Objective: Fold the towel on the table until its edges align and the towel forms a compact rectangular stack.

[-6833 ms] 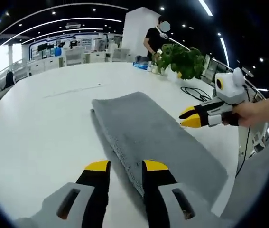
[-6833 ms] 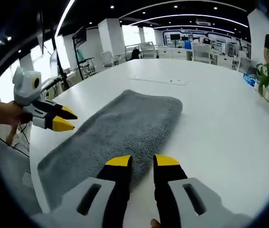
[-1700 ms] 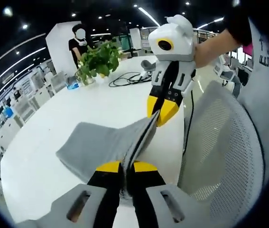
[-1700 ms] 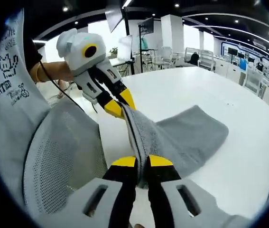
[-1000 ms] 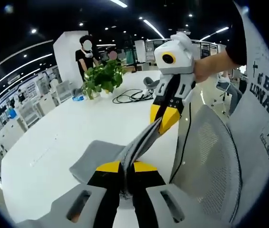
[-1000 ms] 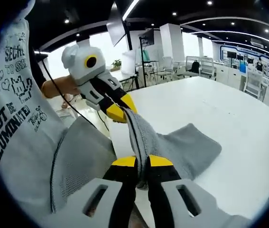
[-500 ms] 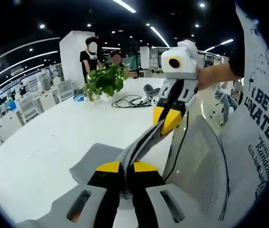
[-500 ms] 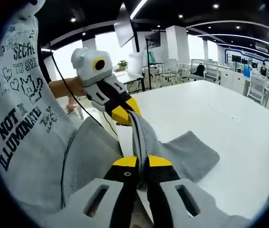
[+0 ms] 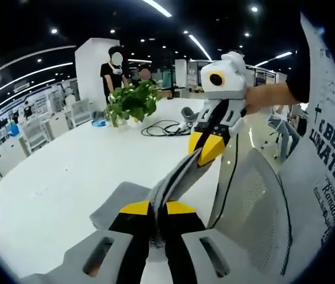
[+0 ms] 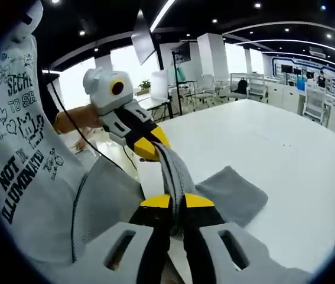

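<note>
Left gripper [image 9: 158, 208] and right gripper [image 10: 176, 202] each pinch the grey towel [image 9: 126, 198] at its near edge; I have raised it further than a moment ago, so less cloth lies on the white table [image 9: 67, 171], ready to carry over for the fold. Beyond: potted plant [image 9: 133, 102], cables [image 9: 166, 126], mesh chair [image 9: 251, 201]

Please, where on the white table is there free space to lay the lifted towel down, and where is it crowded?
Free: the white table beyond the grey towel, up to the green potted plant. Crowded: the plant, the black cable and the near edge, where the left gripper, right gripper and grey mesh chair are.
</note>
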A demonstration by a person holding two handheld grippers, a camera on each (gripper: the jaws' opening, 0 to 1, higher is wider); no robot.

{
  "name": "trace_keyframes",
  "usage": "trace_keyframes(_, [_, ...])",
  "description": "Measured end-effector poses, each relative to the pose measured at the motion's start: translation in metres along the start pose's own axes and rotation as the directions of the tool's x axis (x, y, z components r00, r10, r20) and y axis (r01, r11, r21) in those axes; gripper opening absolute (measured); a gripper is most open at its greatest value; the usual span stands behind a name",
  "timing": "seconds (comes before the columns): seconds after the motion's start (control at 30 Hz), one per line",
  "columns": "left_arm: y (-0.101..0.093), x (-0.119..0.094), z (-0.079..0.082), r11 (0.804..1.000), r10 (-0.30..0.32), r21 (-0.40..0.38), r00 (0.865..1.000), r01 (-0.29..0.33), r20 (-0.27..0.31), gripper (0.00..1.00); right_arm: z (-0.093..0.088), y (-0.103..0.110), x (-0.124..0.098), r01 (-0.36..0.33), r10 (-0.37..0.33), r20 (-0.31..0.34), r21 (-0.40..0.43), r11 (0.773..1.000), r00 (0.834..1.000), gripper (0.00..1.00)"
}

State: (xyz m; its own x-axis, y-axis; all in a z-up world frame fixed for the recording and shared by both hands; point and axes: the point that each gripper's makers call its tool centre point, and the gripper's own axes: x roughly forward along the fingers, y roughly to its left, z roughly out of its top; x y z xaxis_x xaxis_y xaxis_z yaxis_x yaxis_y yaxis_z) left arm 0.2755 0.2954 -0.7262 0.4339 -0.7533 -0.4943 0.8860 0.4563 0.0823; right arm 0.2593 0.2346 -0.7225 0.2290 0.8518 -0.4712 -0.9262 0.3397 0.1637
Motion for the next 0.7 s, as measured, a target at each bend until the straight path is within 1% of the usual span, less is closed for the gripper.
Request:
trace_keyframes(0.1, [0.010, 0.004, 0.001, 1.000, -0.001, -0.019, 1.000, 0.001, 0.006, 0.07, 0.002, -0.008, 0.003, 0.001, -0.001, -0.002, 0.001, 1.000, 1.000, 0.04])
trace_keyframes(0.23, [0.023, 0.010, 0.002, 1.000, -0.004, -0.031, 1.000, 0.005, 0.016, 0.07, 0.008, -0.021, 0.006, 0.003, -0.004, 0.012, 0.015, 1.000, 1.000, 0.04])
trace_keyframes(0.43, [0.039, 0.019, 0.000, 0.999, -0.008, -0.036, 1.000, 0.009, 0.005, 0.07, 0.011, -0.038, 0.014, 0.014, -0.014, 0.005, 0.011, 1.000, 1.000, 0.04])
trace_keyframes(0.63, [0.052, 0.032, -0.008, 0.998, -0.024, -0.064, 1.000, 0.024, -0.004, 0.07, 0.010, -0.057, 0.021, 0.021, -0.022, 0.002, 0.046, 0.999, 1.000, 0.04])
trace_keyframes(0.7, [0.058, 0.037, -0.013, 0.997, -0.032, -0.074, 0.999, 0.031, -0.012, 0.07, 0.008, -0.061, 0.025, 0.024, -0.023, -0.010, 0.044, 0.999, 1.000, 0.04])
